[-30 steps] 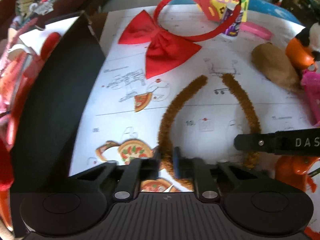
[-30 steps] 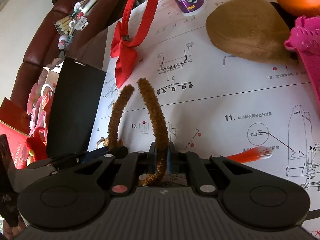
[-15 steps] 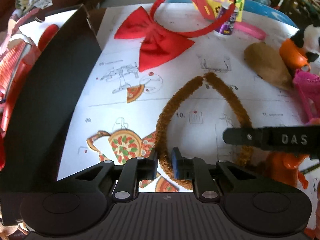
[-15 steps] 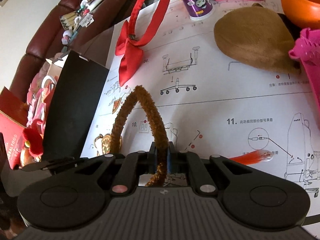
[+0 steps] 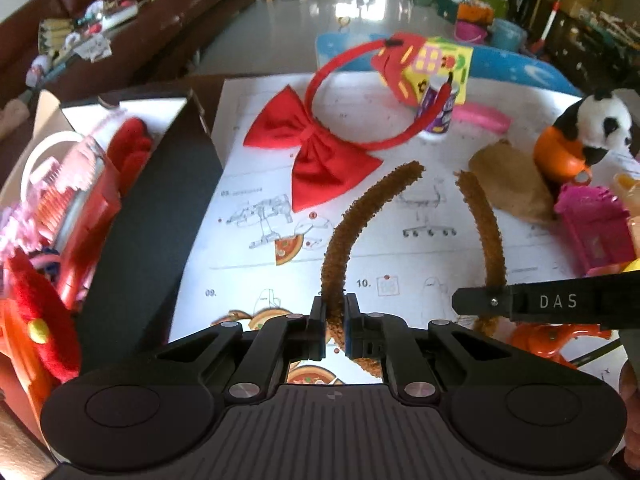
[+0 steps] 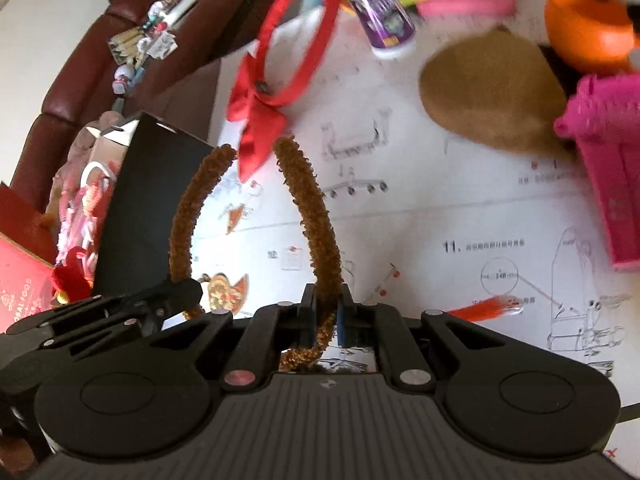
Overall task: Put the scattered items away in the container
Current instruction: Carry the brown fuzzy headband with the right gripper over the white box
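- Now that the left tool point(image 5: 334, 330) has let go for a moment and clamped again, both tools grasp the brown fuzzy headband point(image 5: 340, 240), the right tool point(image 6: 324, 320) on its other leg.
- Compared with a second ago, the headband hangs lifted off the paper-covered tabletop point(image 5: 400, 248), its two ends spread apart.
- Next, I judge, it goes left into the open box point(image 5: 152, 216).

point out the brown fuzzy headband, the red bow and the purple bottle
brown fuzzy headband point(image 5: 334, 248), left wrist view, on its left arm above the pads
red bow point(image 5: 316, 148), left wrist view, near the centre knot
purple bottle point(image 6: 386, 26), right wrist view, on the label
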Motion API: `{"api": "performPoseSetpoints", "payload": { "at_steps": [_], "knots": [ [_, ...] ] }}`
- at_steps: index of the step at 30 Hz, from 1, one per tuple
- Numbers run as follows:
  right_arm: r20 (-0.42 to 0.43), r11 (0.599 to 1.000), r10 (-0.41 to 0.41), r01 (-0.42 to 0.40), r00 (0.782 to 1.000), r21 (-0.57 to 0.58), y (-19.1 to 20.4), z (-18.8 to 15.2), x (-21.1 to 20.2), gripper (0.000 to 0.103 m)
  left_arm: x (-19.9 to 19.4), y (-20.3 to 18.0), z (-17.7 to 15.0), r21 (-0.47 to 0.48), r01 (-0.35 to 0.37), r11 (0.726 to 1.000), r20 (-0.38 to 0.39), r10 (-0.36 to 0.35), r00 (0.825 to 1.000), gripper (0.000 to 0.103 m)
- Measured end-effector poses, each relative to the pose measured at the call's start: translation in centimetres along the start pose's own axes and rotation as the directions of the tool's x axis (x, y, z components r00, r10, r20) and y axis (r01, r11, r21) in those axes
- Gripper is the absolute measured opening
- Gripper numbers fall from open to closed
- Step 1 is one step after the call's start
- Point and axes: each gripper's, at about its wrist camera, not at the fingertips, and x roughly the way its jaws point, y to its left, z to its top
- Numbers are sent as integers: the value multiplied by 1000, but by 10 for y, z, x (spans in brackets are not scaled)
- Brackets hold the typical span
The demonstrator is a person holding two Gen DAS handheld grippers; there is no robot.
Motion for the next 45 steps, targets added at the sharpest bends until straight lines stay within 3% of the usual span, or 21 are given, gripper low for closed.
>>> {"api": "performPoseSetpoints", "payload": {
  "at_steps": [7, 14, 19, 28, 36, 44, 45],
  "knots": [
    [66, 999, 13, -9, 998, -53, 26, 2, -27, 10, -35, 4, -2, 11, -30, 999, 73, 30, 997, 3],
    [117, 990, 56, -40, 992, -132, 69, 4, -55, 11, -77, 33, -7, -70, -25, 997, 160, 36, 986, 4],
    [124, 968, 98, -66, 987, -241, 117, 13, -63, 10, -110, 76, -7, -165, -16, 986, 227, 54, 972, 4],
    [95, 900, 174, -120, 980, -419, 224, 33, -38, 10, -157, 165, -6, -325, -86, 942, 290, 185, 939, 4],
    [50, 855, 177, -128, 983, -502, 289, 43, -4, 10, -164, 213, 1, -386, -140, 912, 275, 259, 926, 5],
    [36, 840, 154, -112, 987, -531, 315, 55, 17, 11, -153, 235, 6, -412, -155, 898, 249, 275, 929, 6],
    [35, 841, 153, -112, 988, -529, 317, 58, 21, 13, -150, 236, 7, -413, -160, 897, 241, 277, 930, 15]
  ]
}}
